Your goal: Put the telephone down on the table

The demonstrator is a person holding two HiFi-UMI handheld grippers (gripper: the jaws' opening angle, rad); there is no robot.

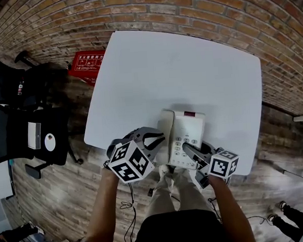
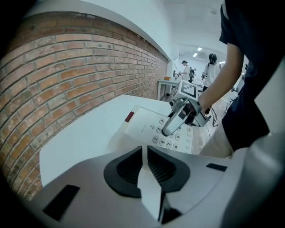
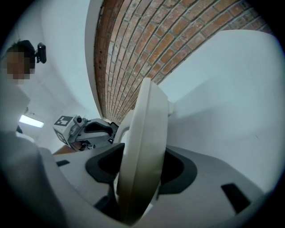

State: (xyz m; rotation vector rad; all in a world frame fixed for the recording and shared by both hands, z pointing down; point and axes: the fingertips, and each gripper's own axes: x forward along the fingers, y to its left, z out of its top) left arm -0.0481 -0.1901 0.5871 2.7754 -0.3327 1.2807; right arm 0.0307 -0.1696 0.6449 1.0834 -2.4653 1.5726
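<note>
While the left gripper (image 1: 152, 142) stood at about eight o'clock of the telephone (image 1: 188, 126), its jaws were drawn together on nothing. It took no part in the hold and would do best to stay off the handset (image 1: 165, 126) just beside it. The telephone lay at the six o'clock edge of the white table (image 1: 189, 63), with the handset cradled on its nine o'clock side and the keypad (image 1: 186, 141) facing up. Whether the base sat flat on the top or hung just above it could not be told. At five o'clock of the telephone, the right gripper (image 1: 187, 149) was clamped on the near edge of the base, one jaw across the keypad and the other beneath.

The step in hand looked like the setting-down itself. It called for lowering the base level until all of it bore on the table, and nudging it toward twelve o'clock, since a base overhanging that edge could tip off once released. After that the jaws should open wide and draw straight back toward six o'clock, so the lower jaw did not drag the telephone along.
</note>
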